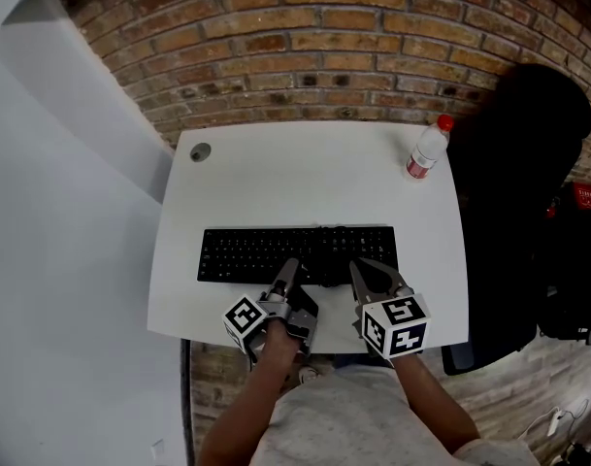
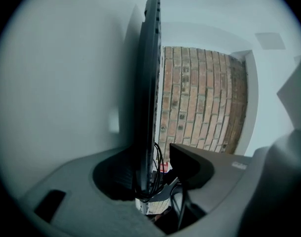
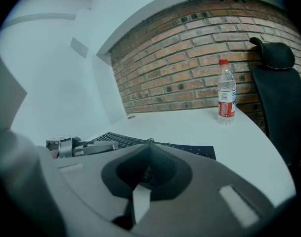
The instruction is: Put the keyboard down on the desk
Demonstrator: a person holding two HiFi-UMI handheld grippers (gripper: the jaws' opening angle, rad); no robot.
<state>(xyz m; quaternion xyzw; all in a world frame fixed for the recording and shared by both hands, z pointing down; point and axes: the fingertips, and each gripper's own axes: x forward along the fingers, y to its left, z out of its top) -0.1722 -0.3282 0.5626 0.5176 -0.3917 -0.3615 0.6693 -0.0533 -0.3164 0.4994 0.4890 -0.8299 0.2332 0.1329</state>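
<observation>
Partly, the left gripper (image 1: 291,266) and right gripper (image 1: 357,266) cover the keyboard (image 1: 246,252).

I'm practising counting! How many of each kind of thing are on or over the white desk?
keyboard: 1
water bottle: 1
grippers: 2, the left gripper and the right gripper
Total: 4

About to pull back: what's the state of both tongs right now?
Left gripper: open, keyboard edge between its tongs, unclamped.
Right gripper: closed, holding nothing, tips at the keyboard.
</observation>
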